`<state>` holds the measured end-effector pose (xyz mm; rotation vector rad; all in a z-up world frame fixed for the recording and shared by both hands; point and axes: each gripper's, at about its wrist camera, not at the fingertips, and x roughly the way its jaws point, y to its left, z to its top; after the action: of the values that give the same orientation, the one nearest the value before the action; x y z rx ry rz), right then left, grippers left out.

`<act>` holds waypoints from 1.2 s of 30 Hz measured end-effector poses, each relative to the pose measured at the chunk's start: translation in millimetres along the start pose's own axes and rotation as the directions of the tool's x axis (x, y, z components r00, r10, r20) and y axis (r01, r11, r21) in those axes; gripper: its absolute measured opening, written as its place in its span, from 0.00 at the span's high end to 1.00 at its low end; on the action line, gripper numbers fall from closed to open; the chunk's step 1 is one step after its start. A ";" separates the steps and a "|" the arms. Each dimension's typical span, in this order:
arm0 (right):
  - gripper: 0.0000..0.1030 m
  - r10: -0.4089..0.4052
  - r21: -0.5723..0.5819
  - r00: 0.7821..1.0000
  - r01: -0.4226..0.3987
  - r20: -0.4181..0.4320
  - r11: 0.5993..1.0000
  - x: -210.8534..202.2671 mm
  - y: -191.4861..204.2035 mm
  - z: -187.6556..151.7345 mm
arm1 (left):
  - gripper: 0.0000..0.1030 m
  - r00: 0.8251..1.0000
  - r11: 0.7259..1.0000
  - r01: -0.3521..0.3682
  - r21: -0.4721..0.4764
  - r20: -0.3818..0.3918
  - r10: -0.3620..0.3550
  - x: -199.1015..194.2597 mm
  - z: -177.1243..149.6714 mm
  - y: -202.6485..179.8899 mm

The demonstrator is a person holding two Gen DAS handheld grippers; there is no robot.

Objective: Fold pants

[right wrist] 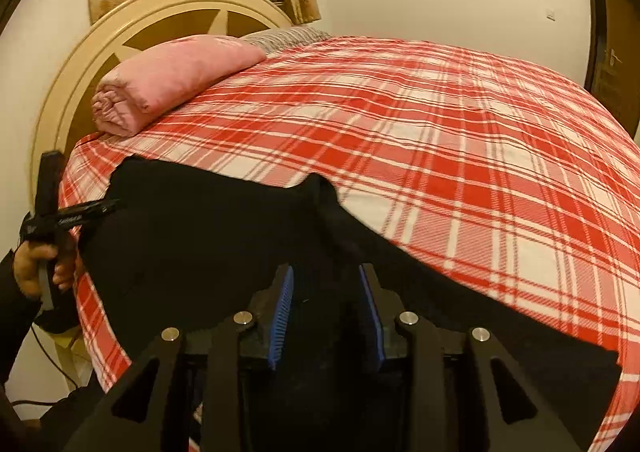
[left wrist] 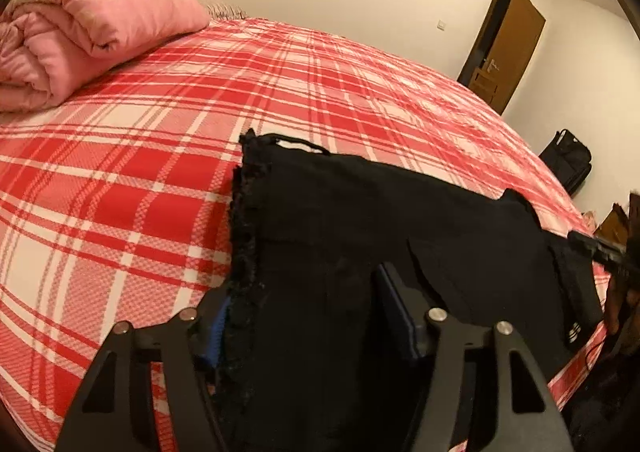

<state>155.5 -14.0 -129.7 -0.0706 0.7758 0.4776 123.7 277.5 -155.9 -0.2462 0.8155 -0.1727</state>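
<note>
**Black pants on plaid bed, both grippers at the near edge**

One pair of black fabric pants (left wrist: pixel 360 219) lies flat along the near edge of the bed's red-and-white plaid cover (left wrist: pixel 140 155), frayed hem to the left in the left wrist view.

Left gripper (left wrist: pixel 312 316): fingers set wide, pants cloth lying between them; grip cannot be told.

Right gripper (right wrist: pixel 326 304): two blue-padded fingers (right wrist: pixel 282 308) narrowed around a ridge of pants cloth; contact not clear.

One rolled pink quilt (right wrist: pixel 168 79) at the head end, well apart from the pants. One cream headboard (right wrist: pixel 120 31). One brown door (left wrist: pixel 508 47). One black bag (left wrist: pixel 568 157) on the floor.

Far half of the cover lies bare. A hand (right wrist: pixel 38 264) holds the left gripper's handle off the bed's corner.
</note>
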 end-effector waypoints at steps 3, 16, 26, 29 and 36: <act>0.65 0.004 -0.037 1.000 -0.004 0.010 0.999 -0.2 11.8 -5.3 | 0.68 0.998 0.998 0.060 -0.028 0.003 -0.060 -7.7 1.6 -0.2; 0.62 0.009 0.020 1.000 -0.009 0.018 1.000 -6.9 1.0 -15.6 | 0.48 0.998 0.998 -0.059 0.023 0.023 0.058 3.1 -1.8 -0.3; 0.60 0.000 0.038 0.998 -0.002 0.062 0.999 -27.5 -4.0 -18.9 | 0.78 0.995 0.994 0.095 -0.050 0.048 -0.093 -30.6 8.2 -7.4; 0.57 -0.007 0.054 0.997 0.003 0.073 0.999 -32.3 -10.0 -18.9 | 0.78 0.992 0.995 0.095 -0.034 0.081 -0.092 -45.5 15.6 -22.0; 0.56 -0.010 0.071 0.996 0.005 0.083 0.997 -41.8 -20.1 -22.5 | 0.79 0.982 0.992 0.124 0.038 0.139 -0.128 -72.9 33.3 -64.6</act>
<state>124.0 -53.4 -119.3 0.0127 0.7095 0.4428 95.4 238.6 -64.9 -0.2791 0.6570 -0.2829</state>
